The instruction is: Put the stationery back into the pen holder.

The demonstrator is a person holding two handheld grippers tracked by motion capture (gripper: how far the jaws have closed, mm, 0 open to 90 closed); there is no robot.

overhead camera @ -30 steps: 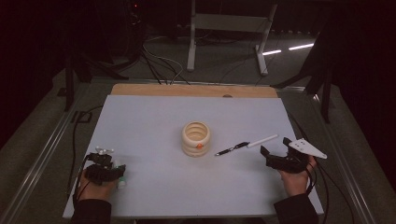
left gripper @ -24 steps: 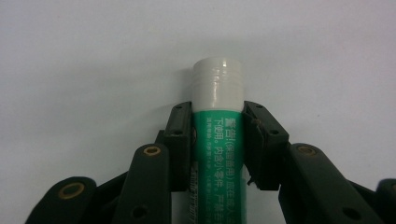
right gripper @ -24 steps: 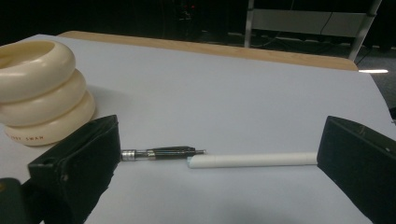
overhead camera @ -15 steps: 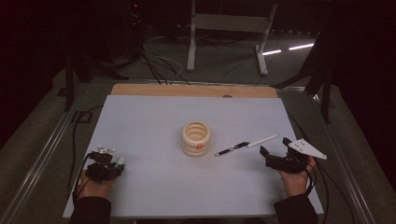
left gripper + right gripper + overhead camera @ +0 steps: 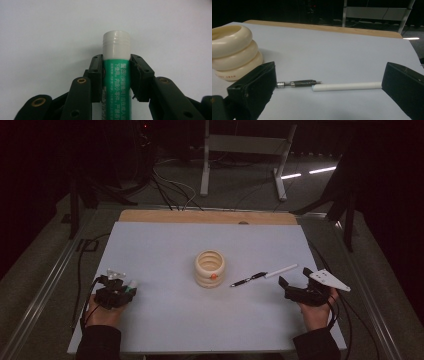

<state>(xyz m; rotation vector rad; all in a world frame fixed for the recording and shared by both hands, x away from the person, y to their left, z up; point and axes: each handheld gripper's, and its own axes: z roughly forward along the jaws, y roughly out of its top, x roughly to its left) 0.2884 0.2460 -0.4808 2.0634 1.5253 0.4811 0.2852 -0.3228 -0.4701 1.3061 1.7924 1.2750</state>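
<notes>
Hand-held gripper [image 5: 116, 75] clamps glue stick [image 5: 116, 75] over white table [image 5: 165, 245].

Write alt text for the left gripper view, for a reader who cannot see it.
The left gripper is shut on a green glue stick with a white ribbed cap, its two black fingers pressed against the tube's sides. White Chinese print runs along the tube, and the pale table surface lies behind.

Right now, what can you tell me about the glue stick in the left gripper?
The glue stick is a green plastic tube with white printed text and a white ribbed cap, which points away beyond the jaw tips. The left gripper is shut on its green body, one black pad against each side. In the high view it sits low over the white table near the front left corner; whether it touches the surface is unclear.
</notes>
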